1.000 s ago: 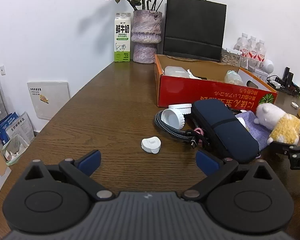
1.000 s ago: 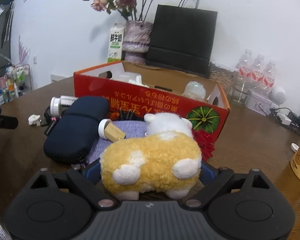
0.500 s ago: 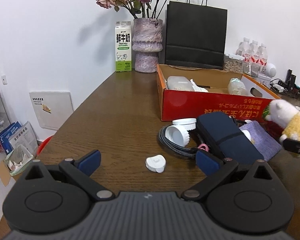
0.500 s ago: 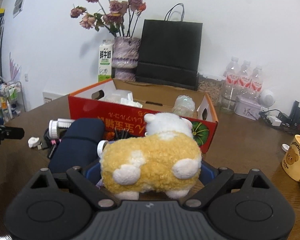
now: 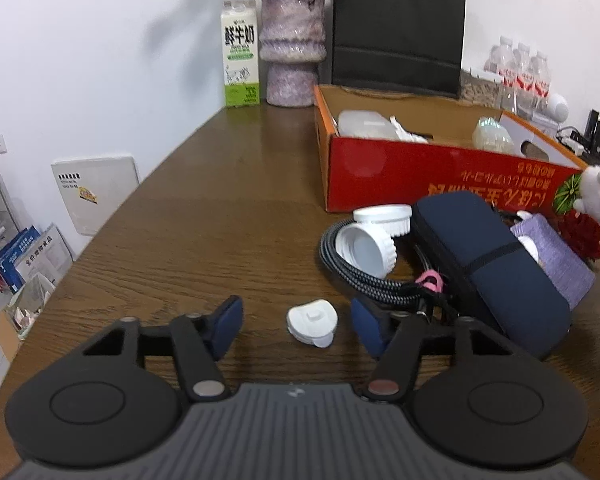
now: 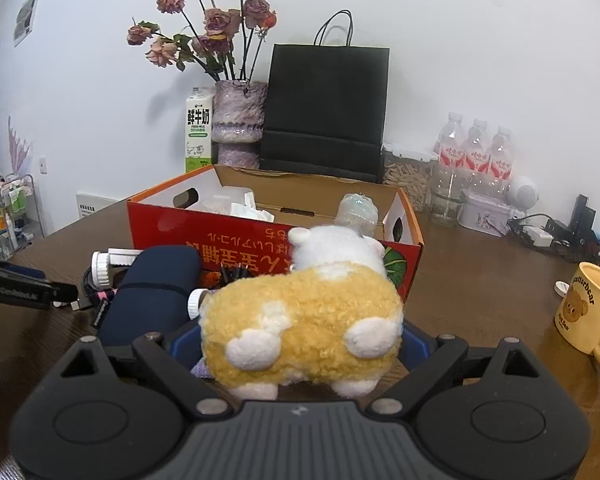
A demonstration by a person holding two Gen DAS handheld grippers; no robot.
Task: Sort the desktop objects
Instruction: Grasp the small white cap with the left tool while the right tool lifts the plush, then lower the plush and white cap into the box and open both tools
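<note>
Slippage is your main risk in the left wrist view: your left gripper (image 5: 296,326) is closing around the small white cap (image 5: 312,322), which lies flat on the wooden table (image 5: 188,216), and neither pad touches it yet, so an off-centre squeeze could flick it away. The braided cable (image 5: 356,276) and navy pouch (image 5: 488,272) crowd the right finger; the table's left side lies bare up to its edge. From the right wrist view, your right gripper (image 6: 300,340) pinches the yellow plush sheep (image 6: 300,316), held up just in front of the red cardboard box (image 6: 260,236). Soft fleece may sag loose, or catch the front wall. Open room lies right, before the yellow mug (image 6: 588,312).
</note>
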